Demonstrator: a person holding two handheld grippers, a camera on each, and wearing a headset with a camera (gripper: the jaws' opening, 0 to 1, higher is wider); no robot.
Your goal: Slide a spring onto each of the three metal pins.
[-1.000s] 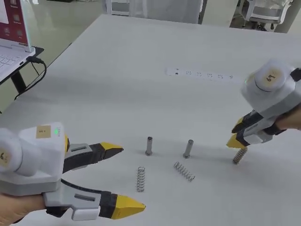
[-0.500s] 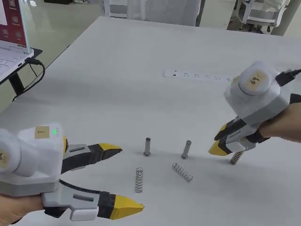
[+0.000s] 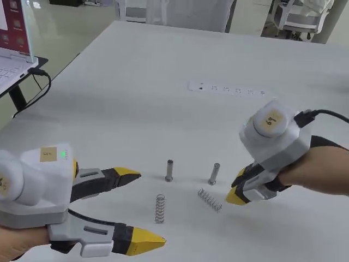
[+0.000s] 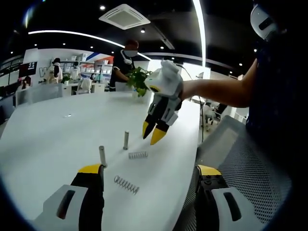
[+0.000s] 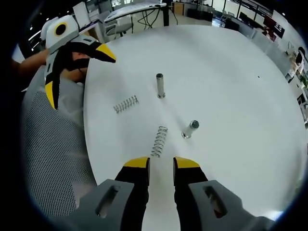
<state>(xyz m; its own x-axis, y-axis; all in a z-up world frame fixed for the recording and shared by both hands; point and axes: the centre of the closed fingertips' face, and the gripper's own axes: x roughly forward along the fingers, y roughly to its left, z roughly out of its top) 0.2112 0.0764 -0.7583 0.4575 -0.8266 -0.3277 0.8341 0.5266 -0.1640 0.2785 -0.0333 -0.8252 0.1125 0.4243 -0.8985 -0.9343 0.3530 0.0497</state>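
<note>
Springs lie loose on the white tabletop [image 3: 136, 109]: a first spring [image 3: 160, 208] of small coiled steel wire in front of the left pin [image 3: 169, 170], and a second spring [image 3: 210, 199] in front of the right pin [image 3: 214, 173]; both pins are short grey metal posts, upright and bare. Right gripper [image 3: 235, 192], white-bodied and yellow-tipped, has its jaws parted only narrowly with nothing between them, tips low and just beside the second spring's end, seemingly clear of it. Left gripper [image 3: 144, 207] has its jaws spread wide and empty, near the first spring.
</note>
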